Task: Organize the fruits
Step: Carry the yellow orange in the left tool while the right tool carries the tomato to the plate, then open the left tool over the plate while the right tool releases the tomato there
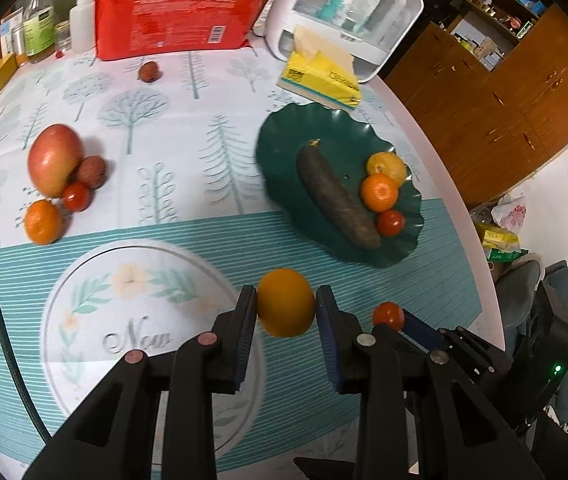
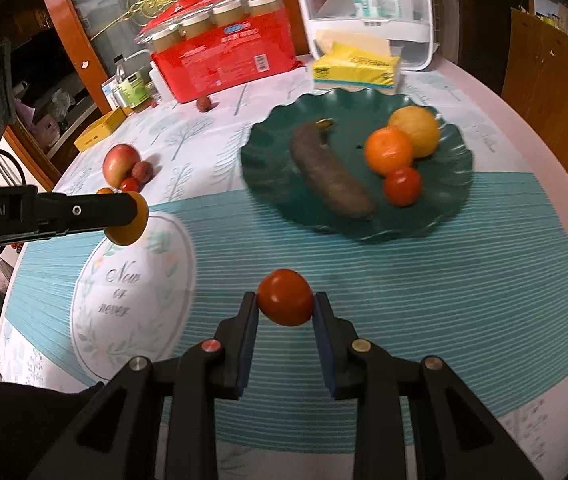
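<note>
1. Left hand-held gripper (image 1: 286, 308) clamps an orange (image 1: 286, 303) above the desk (image 1: 204, 160).
2. Right hand-held gripper (image 2: 285, 307) grips a tomato (image 2: 285, 297) short of the green plate (image 2: 272, 160).

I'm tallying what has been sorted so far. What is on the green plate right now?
On the green plate lie a dark elongated fruit, a yellow-orange fruit, an orange and a small red fruit. Anything beneath them is hidden.
</note>
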Demonstrator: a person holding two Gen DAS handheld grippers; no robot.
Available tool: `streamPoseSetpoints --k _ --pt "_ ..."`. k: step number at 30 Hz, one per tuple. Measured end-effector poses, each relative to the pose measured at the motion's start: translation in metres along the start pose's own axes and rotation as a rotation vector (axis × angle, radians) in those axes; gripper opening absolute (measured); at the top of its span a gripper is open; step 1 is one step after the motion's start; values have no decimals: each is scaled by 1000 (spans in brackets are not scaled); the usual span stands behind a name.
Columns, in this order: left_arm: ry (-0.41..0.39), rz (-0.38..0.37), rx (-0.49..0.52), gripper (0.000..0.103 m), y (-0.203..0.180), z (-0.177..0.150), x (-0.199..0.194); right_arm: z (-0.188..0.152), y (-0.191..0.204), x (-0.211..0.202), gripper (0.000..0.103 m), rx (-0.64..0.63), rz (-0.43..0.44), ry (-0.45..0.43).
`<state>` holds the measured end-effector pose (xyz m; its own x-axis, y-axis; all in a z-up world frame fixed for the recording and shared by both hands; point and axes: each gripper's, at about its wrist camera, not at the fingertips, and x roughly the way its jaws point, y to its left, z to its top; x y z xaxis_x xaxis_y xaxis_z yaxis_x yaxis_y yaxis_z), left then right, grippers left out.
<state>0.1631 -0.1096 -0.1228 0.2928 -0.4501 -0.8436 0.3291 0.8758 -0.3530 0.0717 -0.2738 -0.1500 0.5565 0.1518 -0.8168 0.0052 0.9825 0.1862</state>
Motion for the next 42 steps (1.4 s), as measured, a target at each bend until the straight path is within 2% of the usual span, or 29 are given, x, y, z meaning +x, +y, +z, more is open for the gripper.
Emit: streamPoseSetpoints --k 12,28,34,42 --pt "-28 26 31 29 -45 27 29 31 -62 -3 28 -14 -4 -29" --pt "-65 54 64 29 -88 92 73 80 -111 15 28 -44 14 -44" --pt "-38 55 51 29 -91 106 95 86 -121 28 28 -41 43 -23" --pt "10 47 16 29 -85 105 120 84 -125 43 28 1 82 28"
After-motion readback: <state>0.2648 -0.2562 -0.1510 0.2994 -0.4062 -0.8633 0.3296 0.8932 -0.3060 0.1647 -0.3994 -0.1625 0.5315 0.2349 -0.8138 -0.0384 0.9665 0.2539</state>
